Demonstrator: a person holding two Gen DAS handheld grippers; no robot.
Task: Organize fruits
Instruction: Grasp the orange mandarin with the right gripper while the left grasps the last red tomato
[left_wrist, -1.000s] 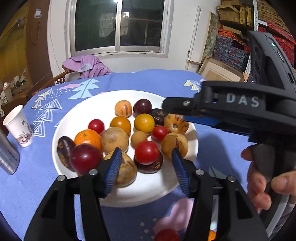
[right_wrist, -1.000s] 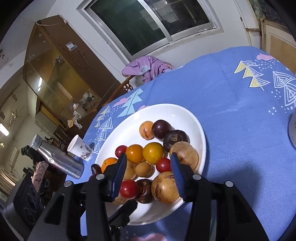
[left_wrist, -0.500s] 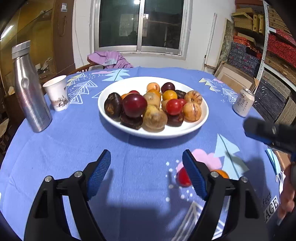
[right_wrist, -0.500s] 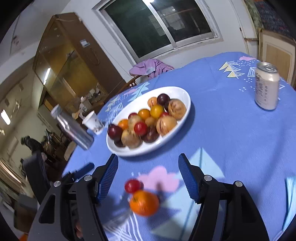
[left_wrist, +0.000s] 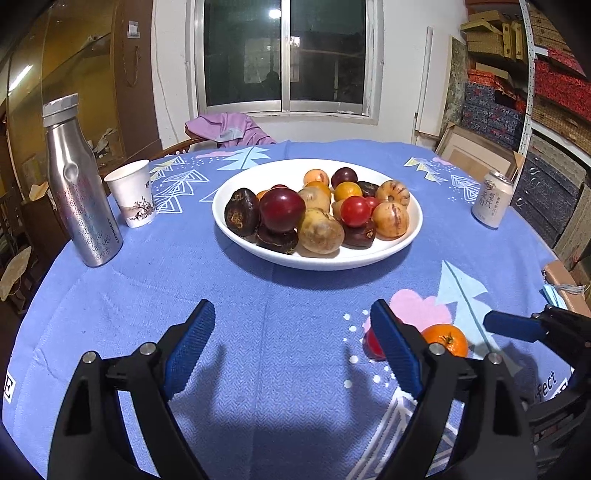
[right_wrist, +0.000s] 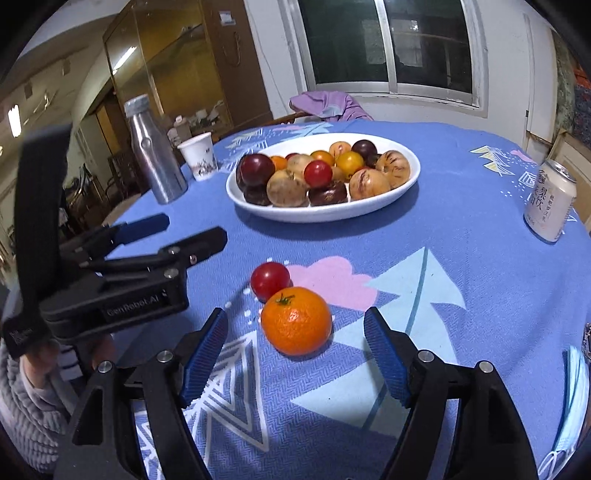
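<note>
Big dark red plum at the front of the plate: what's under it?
The plum sits on a dark brown wrinkled fruit, with another dark fruit beside it on the white plate. Whatever lies deeper under the pile is covered.

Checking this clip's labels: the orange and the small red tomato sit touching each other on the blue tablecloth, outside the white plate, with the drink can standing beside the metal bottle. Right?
Not quite. The drink can stands alone on the far side of the white plate from the metal bottle; the paper cup is beside the bottle. The right wrist view shows it. The orange and tomato are as stated.
</note>
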